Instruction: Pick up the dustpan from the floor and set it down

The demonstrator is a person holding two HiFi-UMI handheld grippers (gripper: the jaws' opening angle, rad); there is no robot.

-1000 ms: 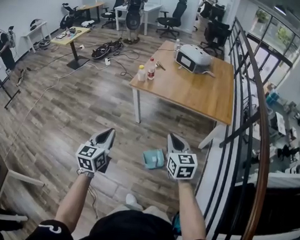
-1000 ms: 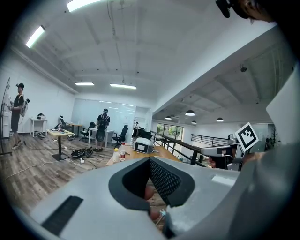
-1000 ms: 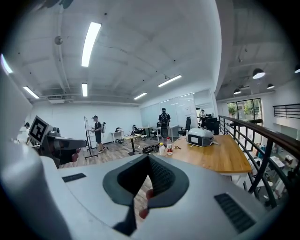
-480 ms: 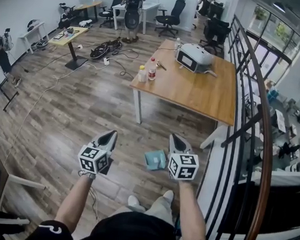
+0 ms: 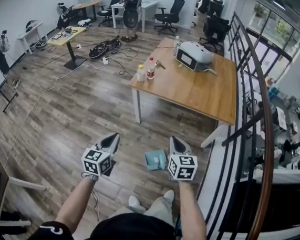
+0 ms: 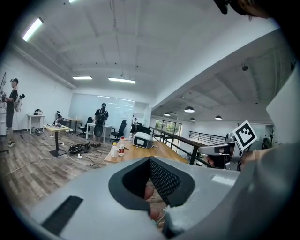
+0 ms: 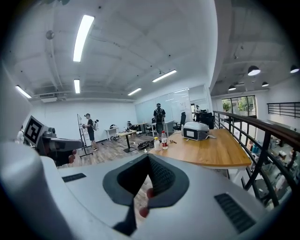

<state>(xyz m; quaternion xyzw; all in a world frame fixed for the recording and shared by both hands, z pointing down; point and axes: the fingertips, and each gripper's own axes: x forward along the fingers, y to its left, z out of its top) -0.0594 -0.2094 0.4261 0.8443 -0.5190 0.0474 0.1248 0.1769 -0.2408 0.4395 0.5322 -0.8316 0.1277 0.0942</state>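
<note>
The teal dustpan [image 5: 154,159] lies on the wooden floor between my two hands, nearer the right one. My left gripper [image 5: 111,137] hangs above the floor to the dustpan's left, its jaws together with nothing in them. My right gripper [image 5: 175,141] is just right of and above the dustpan, also shut and empty. Neither touches the dustpan. In the left gripper view the closed left gripper [image 6: 150,161] points across the room toward the table. The right gripper [image 7: 148,159] in its own view does the same. The dustpan shows in neither gripper view.
A wooden table [image 5: 194,95] stands ahead, with a white device [image 5: 194,56] and bottles [image 5: 146,70] on it. A black railing [image 5: 249,105] runs along the right. Cables [image 5: 106,48] lie on the floor further back, near a standing person [image 5: 131,7]. My shoes [image 5: 132,200] are just below the grippers.
Both grippers have sunk a little, still shut. A second shoe has come into view below them. The dustpan has not moved.
</note>
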